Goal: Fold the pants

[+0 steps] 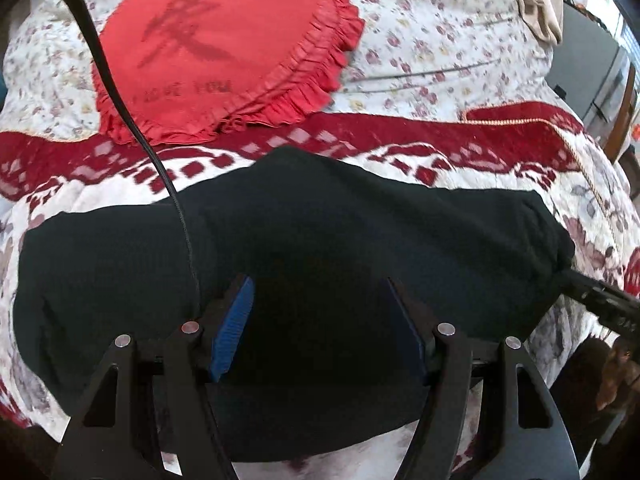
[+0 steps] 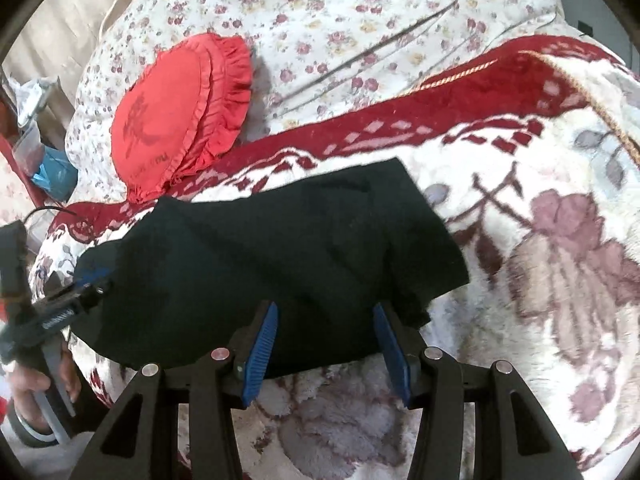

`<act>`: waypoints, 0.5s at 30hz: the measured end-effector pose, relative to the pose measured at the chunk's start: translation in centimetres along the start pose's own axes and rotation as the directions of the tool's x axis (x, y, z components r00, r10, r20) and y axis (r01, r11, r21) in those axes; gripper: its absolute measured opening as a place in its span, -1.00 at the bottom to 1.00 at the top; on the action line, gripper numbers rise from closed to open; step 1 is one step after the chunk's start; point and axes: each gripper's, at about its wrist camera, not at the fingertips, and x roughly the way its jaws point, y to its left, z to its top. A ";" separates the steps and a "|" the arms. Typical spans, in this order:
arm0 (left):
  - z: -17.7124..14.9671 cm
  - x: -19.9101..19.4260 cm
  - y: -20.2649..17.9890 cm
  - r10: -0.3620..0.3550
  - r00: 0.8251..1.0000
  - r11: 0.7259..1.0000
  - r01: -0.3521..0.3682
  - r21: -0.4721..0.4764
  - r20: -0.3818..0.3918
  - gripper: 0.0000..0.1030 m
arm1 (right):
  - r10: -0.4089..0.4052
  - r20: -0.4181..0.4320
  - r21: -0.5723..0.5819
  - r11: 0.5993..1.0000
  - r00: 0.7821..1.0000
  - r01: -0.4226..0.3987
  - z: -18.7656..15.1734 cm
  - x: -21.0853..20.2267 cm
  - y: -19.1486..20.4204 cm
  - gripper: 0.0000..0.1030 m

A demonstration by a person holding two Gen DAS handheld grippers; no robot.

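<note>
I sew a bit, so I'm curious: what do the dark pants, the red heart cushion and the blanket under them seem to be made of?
Dark pants: soft matte knit or fleece, probably; no sheen, limp rounded folds. Red heart cushion: smooth woven cloth, perhaps cotton or satin, with a gathered frill and a darker printed motif. Blanket: thick plush fleece; the pile looks fuzzy.

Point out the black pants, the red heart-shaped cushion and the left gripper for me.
black pants [image 2: 280, 248], right wrist view, middle of the folded cloth.
red heart-shaped cushion [image 1: 216, 48], left wrist view, flat centre by the dark print.
left gripper [image 1: 320, 320], left wrist view, midway between its blue-padded fingertips.
</note>
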 end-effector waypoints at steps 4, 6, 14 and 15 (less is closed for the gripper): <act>0.6 0.4 -0.7 -0.009 1.000 1.000 0.009 0.010 0.000 0.30 | 0.018 0.000 0.032 0.999 1.000 -0.018 0.1 -0.6 -0.4 -0.02; 0.9 0.4 -1.1 -0.018 1.000 1.000 0.018 0.019 0.003 0.30 | 0.033 0.002 0.046 0.998 0.999 -0.033 -0.1 -0.9 -0.6 -0.01; 1.9 1.2 -2.9 -0.047 0.999 0.998 0.047 0.052 -0.004 0.30 | 0.037 -0.013 0.052 0.998 0.999 -0.036 -0.9 -0.9 -0.7 0.02; 2.0 1.5 -3.1 -0.052 0.999 0.997 0.053 0.055 -0.014 0.30 | 0.033 -0.018 0.053 0.998 0.999 -0.032 -1.0 -0.8 -0.7 0.02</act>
